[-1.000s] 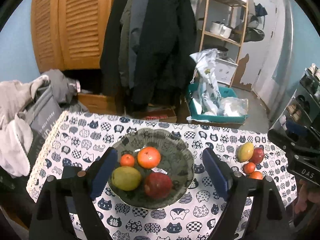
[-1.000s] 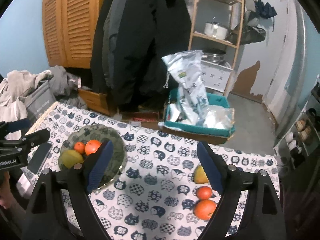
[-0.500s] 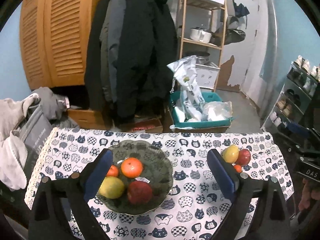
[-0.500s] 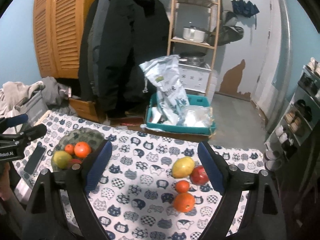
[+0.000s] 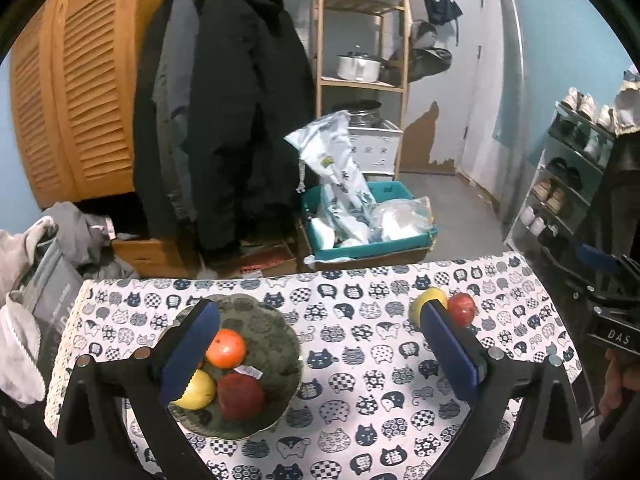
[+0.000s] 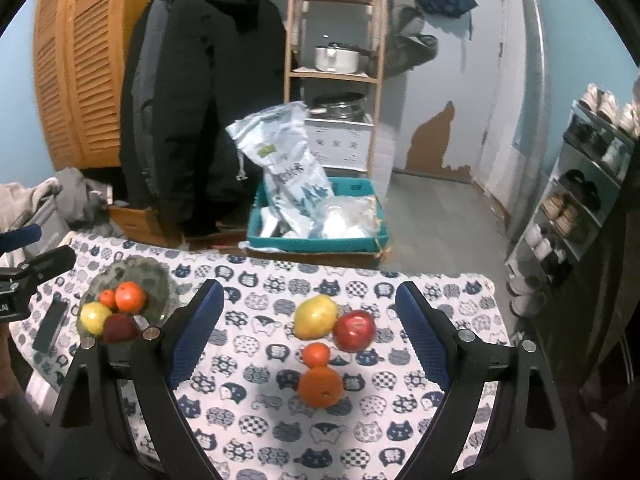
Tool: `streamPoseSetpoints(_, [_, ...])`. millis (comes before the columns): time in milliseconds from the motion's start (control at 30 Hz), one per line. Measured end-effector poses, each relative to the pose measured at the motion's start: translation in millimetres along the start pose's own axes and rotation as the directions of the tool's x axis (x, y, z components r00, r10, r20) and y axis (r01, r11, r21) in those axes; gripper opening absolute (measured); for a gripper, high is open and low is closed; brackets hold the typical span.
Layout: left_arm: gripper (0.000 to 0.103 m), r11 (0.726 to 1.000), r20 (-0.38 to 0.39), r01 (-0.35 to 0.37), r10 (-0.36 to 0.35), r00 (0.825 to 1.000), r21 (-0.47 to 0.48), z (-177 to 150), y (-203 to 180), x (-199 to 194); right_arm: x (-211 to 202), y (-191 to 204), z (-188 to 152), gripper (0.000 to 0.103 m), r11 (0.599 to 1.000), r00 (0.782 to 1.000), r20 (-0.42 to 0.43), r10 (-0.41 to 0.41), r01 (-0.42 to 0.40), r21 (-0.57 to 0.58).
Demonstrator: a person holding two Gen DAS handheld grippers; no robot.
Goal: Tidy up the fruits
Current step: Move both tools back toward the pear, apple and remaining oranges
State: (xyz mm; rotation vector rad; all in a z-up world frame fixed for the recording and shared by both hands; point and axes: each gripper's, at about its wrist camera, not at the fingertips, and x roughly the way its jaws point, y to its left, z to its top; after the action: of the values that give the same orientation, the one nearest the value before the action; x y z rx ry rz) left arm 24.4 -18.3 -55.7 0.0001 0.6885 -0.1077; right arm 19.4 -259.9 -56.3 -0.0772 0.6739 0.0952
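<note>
A dark glass bowl (image 5: 280, 340) on the cat-print tablecloth holds an orange (image 5: 226, 347), a yellow fruit (image 5: 197, 390) and a dark red apple (image 5: 241, 396). It also shows at the left of the right wrist view (image 6: 156, 284). Loose on the cloth lie a yellow fruit (image 6: 316, 317), a red apple (image 6: 355, 330), a small orange (image 6: 316, 354) and a larger orange (image 6: 321, 387). My left gripper (image 5: 316, 354) is open and empty above the cloth, its left finger over the bowl. My right gripper (image 6: 308, 338) is open and empty, with the loose fruits between its fingers' line of sight.
A black phone (image 6: 50, 326) lies on the cloth left of the bowl. Beyond the table's far edge stand a teal crate with bags (image 6: 316, 220), hanging coats (image 6: 192, 112), a wooden shelf (image 6: 336, 76) and a shoe rack (image 6: 580, 200). Clothes are piled at the left (image 5: 36, 280).
Both grippers have pulled back and up from the table, so more of the cloth shows. The right view has swung rightwards onto the loose fruits. No fruit has moved.
</note>
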Motion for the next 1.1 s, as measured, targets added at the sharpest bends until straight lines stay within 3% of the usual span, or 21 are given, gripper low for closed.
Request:
streamPoseSetpoints(300, [0.101,0.999,-0.038,0.036,-0.035,0.999,0.039,-1.3,-28.2,18.3,1.0,-25.1,-10.9,0.087,0.999,0.999,-0.023,-0.037,0.038,0.036])
streamPoseSetpoints(733, [0.101,0.997,-0.118,0.034,-0.025,0.993,0.068,-20.7,-49.3,63.3,38.1,-35.9,-32.8,0.087,0.998,0.990,-0.136,-0.029,0.037,0.058])
streamPoseSetpoints(1100, [0.101,0.998,-0.258,0.029,-0.014,0.966,0.052,-48.0,-51.9,123.0,105.9,-44.3,-73.2,0.087,0.992,0.945,-0.327,0.016,0.026,0.125])
